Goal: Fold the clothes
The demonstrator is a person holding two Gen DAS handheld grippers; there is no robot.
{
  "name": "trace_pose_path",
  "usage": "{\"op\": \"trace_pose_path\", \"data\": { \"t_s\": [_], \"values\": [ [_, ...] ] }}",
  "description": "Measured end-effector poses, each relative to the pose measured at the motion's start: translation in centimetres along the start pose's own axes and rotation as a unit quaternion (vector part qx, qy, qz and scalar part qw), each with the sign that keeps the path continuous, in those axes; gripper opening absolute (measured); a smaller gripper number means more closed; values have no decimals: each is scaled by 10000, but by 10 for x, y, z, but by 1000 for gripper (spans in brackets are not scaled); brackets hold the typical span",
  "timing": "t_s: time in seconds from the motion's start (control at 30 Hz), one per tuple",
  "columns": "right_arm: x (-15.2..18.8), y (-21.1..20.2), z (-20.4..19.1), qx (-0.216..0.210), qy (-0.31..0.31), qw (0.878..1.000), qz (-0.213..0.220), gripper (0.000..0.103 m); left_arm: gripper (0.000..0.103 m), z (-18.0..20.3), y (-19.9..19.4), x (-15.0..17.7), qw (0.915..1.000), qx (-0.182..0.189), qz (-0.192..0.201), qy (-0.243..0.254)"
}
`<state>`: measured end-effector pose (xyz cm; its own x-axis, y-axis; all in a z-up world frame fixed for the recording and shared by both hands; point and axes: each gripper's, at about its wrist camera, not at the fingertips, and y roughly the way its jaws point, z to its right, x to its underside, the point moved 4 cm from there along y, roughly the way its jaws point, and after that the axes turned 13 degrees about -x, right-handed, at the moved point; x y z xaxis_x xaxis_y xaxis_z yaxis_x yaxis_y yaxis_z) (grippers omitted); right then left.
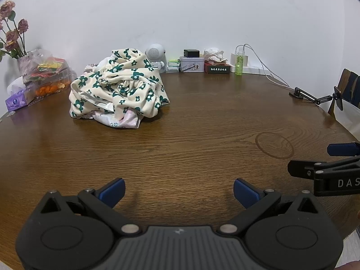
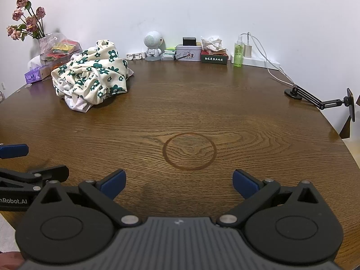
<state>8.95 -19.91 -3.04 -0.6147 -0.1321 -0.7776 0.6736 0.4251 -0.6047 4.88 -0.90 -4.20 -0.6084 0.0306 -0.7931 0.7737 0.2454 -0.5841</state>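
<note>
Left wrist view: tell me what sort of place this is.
Most likely a home, at a wooden dining table pushed against a plain white wall. A crumpled pile of clothes lies on it, and household odds and ends stand along the wall: dried roses, a tissue box and a green spray bottle.

"DAS" on right tongs (image 1: 324, 157)

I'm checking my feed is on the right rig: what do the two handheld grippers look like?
Both match: the left gripper and right gripper have matte black bodies with round hubs, ribbed grey centre plates, silver pivot pins and blue pads. White lettering marks their sides: "DAS" on the right one, "nRobot.AI" on the left. No cables or sleeves show.
</note>
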Motion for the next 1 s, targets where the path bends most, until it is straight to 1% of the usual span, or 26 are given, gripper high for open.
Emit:
{"op": "trace_pose_path", "data": {
  "t_s": [0.63,0.8,1.0],
  "values": [
    [-1,6,-1,-15,-34,10000,-68,103,103,-2,5,0,10000,10,-52,-18],
    [-8,11,-4,-93,-139,9998,-50,103,103,-6,10,-4,10000,-51,-25,-31],
    [-27,22,-7,-226,-248,9994,20,103,103,-18,24,-16,9996,-241,9,-143]
  ]
}}
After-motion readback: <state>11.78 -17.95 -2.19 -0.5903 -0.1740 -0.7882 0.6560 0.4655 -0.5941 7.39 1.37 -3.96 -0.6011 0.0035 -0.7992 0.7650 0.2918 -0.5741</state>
